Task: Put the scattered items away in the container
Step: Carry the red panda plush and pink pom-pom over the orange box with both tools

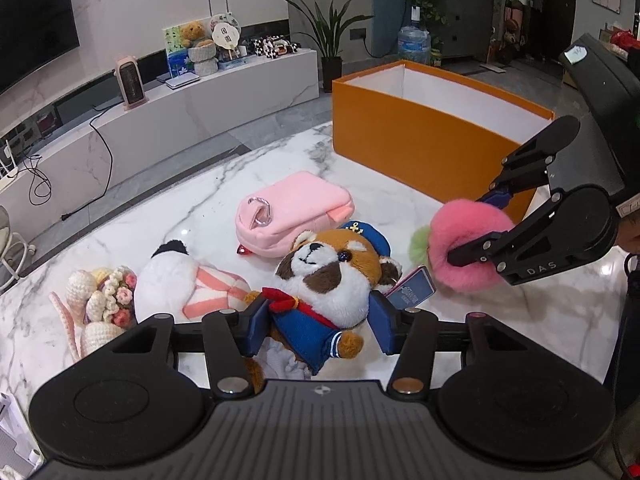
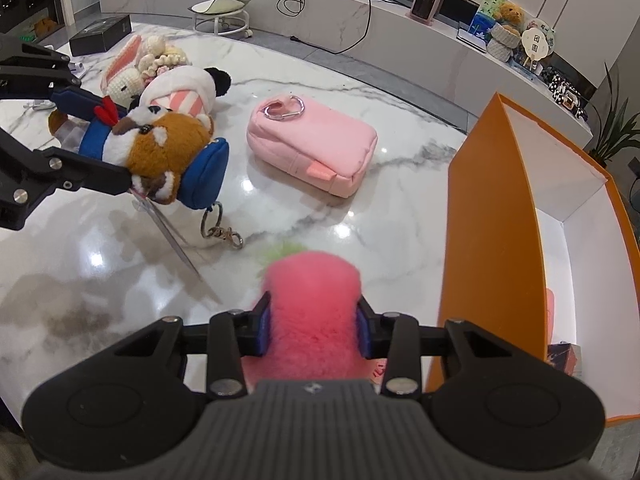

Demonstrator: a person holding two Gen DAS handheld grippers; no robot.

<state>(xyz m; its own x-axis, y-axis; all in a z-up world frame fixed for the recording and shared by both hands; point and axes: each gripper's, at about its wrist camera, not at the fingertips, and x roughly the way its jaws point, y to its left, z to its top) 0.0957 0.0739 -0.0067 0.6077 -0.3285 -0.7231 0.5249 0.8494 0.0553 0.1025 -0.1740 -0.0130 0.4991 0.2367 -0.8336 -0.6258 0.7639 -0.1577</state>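
Observation:
A red panda plush (image 1: 332, 276) in a blue sailor suit sits between the pads of my left gripper (image 1: 320, 320), which is shut on its body; in the right wrist view the same red panda plush (image 2: 160, 144) hangs just above the marble table with its key ring dangling. My right gripper (image 2: 312, 328) is shut on a fluffy pink peach toy (image 2: 312, 304) with a green tuft; the left wrist view shows this pink peach toy (image 1: 468, 244) near the orange box (image 1: 420, 144). The orange box (image 2: 492, 216) stands open with a white inside.
A pink pouch (image 1: 292, 212) lies mid-table. A white plush with pink stripes (image 1: 188, 284) and a crocheted bunny bouquet (image 1: 100, 304) lie at the left. Beyond the marble table (image 1: 200, 216) are a TV bench, a small heater (image 1: 130, 80) and a potted plant.

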